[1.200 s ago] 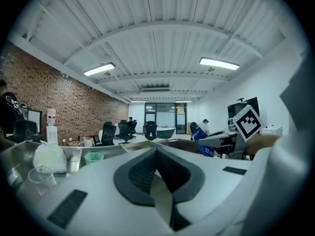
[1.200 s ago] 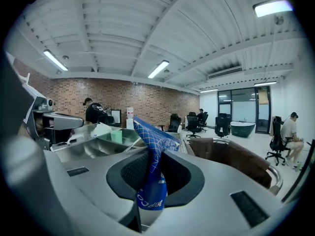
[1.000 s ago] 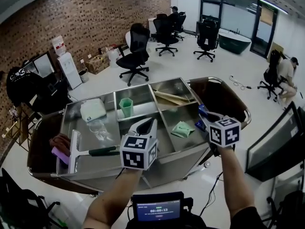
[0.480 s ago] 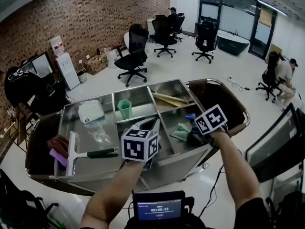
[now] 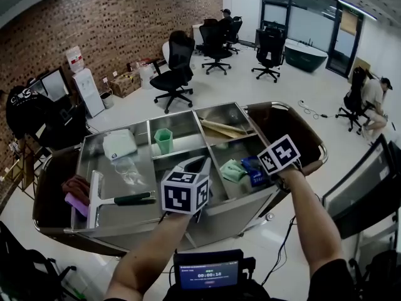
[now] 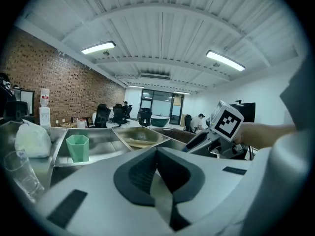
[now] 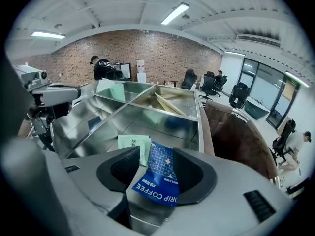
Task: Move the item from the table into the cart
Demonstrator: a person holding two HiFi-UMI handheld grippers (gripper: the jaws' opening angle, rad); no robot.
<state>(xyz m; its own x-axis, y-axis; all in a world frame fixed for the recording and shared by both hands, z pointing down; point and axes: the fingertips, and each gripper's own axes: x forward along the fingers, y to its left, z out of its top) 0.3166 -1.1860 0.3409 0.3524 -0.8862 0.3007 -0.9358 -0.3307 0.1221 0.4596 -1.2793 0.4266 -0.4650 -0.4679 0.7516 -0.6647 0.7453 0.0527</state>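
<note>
blue drip-coffee sachet [image 7: 161,180], flat glossy foil, lying in the front right compartment of the steel cart [image 7: 162,117], just beside a pale green packet [image 7: 133,144]; right tool [image 7: 153,165] astride it, jaws opening, pads off the foil; release step, judged nearly done; next, a straight lift clear; left tool [image 6: 160,191] closed on nothing

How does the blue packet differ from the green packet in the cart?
The blue packet is dark with white lettering; the green packet is pale. The blue one lies between the opening jaws of the right tool; the green one lies free. Both are flat, in one cart compartment.
</note>
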